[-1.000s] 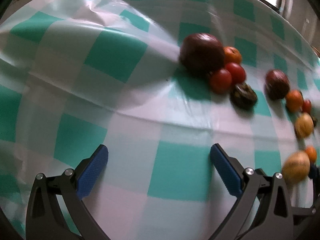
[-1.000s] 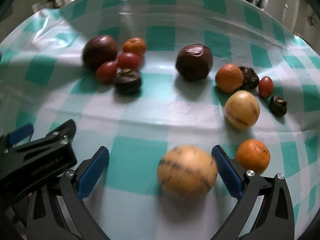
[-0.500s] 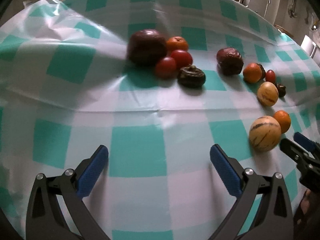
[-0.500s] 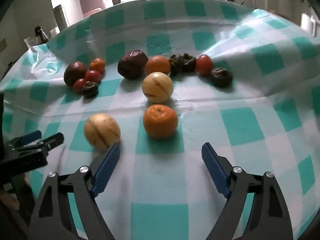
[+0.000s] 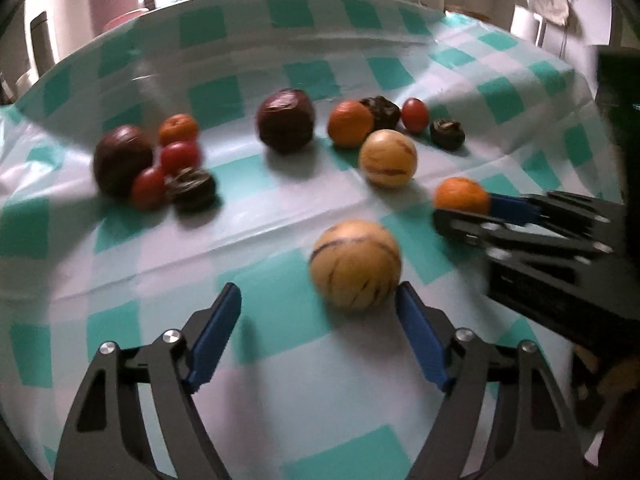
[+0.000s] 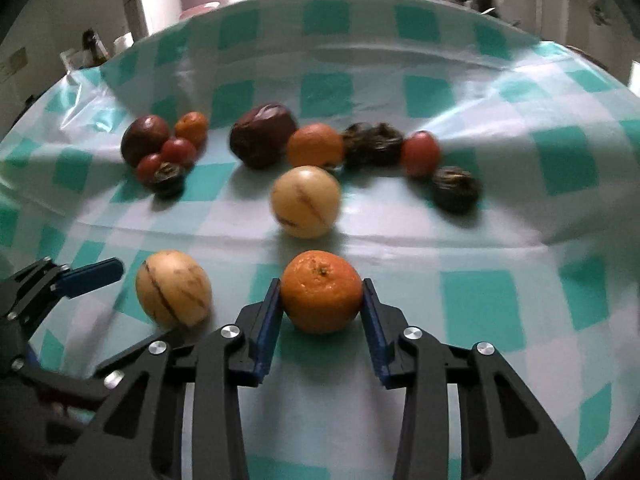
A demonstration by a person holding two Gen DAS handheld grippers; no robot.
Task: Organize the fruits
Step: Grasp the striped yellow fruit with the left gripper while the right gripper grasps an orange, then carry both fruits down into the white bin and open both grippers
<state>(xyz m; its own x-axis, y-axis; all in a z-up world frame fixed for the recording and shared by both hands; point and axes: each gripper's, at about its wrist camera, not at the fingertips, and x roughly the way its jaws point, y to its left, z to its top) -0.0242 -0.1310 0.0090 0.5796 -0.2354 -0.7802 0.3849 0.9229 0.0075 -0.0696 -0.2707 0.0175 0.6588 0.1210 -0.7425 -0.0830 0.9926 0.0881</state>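
My right gripper [image 6: 322, 292] is shut on an orange mandarin [image 6: 322, 291] that rests on the checked tablecloth; it also shows in the left wrist view [image 5: 462, 196]. My left gripper [image 5: 320, 300] is open, and a striped yellow melon [image 5: 355, 265] lies just beyond its right finger; the same melon shows in the right wrist view [image 6: 173, 289]. A second yellow melon [image 6: 306, 201] lies further back. Behind it lie a dark purple fruit [image 6: 264, 141], another mandarin [image 6: 316, 146], dark wrinkled fruits [image 6: 372, 144] and a red tomato [image 6: 420, 152].
A cluster at the back left holds a purple fruit [image 5: 122, 159], a small mandarin [image 5: 179, 129], two tomatoes [image 5: 180, 156] and a dark wrinkled fruit [image 5: 191, 191]. The teal and white tablecloth [image 5: 280, 304] is creased. Kitchen items stand beyond the table's far edge.
My right gripper has moved forward and shut on the near mandarin. My left gripper has moved to the right, up to the near striped melon.
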